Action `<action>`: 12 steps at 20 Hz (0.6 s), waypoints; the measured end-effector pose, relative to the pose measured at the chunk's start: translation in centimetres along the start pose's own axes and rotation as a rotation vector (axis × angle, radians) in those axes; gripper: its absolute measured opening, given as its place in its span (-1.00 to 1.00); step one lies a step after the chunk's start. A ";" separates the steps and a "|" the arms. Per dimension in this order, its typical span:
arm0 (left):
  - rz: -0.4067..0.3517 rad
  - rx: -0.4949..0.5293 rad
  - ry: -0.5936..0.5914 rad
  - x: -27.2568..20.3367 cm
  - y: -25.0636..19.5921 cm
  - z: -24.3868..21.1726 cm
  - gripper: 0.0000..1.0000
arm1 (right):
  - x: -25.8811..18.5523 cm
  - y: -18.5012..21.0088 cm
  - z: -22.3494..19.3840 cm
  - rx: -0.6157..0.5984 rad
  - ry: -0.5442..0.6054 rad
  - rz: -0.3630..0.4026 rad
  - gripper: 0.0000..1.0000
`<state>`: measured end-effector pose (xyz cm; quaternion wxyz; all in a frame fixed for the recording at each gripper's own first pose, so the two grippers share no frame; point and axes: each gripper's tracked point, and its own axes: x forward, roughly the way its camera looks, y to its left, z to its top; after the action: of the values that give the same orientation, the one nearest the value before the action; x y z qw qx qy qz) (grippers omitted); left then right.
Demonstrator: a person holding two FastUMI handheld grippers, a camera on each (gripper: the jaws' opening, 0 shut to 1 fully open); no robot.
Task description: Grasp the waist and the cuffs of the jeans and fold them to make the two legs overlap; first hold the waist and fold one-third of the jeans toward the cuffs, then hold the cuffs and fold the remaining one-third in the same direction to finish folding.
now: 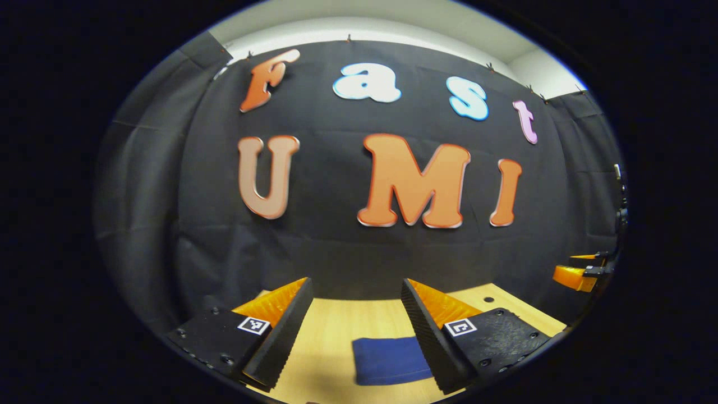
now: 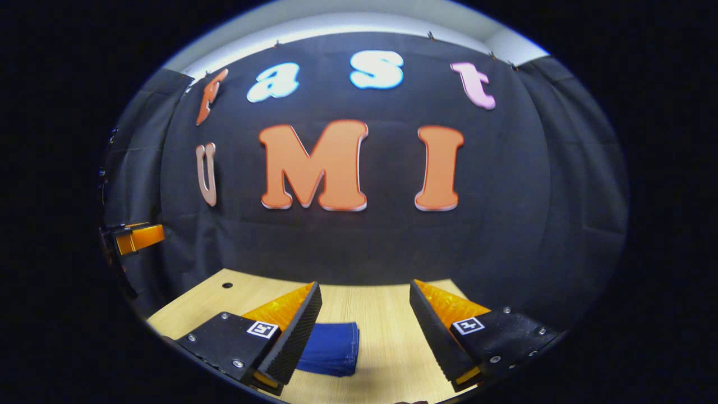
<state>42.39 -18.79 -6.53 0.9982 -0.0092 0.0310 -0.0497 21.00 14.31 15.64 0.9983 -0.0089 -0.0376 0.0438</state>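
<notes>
A: Where the jeans (image 1: pixel 390 360) lie, they are a small folded blue bundle flat on the bench (image 1: pixel 336 331), seen low in the left gripper view between that gripper's two fingers and close to the right-hand one.

B: And in the right gripper view the jeans (image 2: pixel 331 348) sit low and left, partly behind the left-hand finger, with a stitched edge facing the bare wood of the bench (image 2: pixel 381 320).

A: How do the fingers stand?

B: The left gripper (image 1: pixel 356 325) has its fingers set wide apart, with nothing between them but air; they hang above the bench, clear of the cloth. The right gripper (image 2: pixel 364 331) is the same: wide, holding nothing, raised off the wood.

A: Anything farther out?

B: At the right rim of the left gripper view the right gripper shows small and well apart from the jeans. At the left rim of the right gripper view the left gripper shows likewise. A small dark hole (image 2: pixel 226 285) marks the bench near its far left corner. Behind the bench hangs the black cloth wall (image 1: pixel 336 247).
</notes>
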 end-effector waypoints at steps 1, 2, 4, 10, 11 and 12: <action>0.025 0.016 -0.011 -0.6 1.4 0.5 0.94 | -0.5 0.6 1.3 -0.013 -0.039 0.000 0.94; 0.050 0.026 -0.019 -0.9 2.9 0.7 0.94 | -0.7 1.1 1.9 -0.024 -0.060 -0.001 1.00; 0.080 0.027 -0.056 -2.6 4.9 1.6 0.89 | -1.4 1.8 2.3 -0.032 -0.067 0.009 0.94; 0.123 -0.021 -0.147 -5.6 7.9 3.3 0.94 | -1.8 2.6 2.0 -0.021 -0.055 0.036 1.00; 0.130 -0.031 -0.137 -5.6 8.3 3.1 0.94 | -1.8 2.7 1.9 -0.011 -0.055 0.042 1.00; 0.139 -0.039 -0.128 -5.5 8.7 3.0 0.89 | -1.6 2.8 1.7 0.000 -0.046 0.048 0.94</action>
<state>38.02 -9.54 -3.39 0.9989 -0.0295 -0.0312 0.0212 19.04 16.93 17.12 0.9958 -0.0089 -0.0602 0.0677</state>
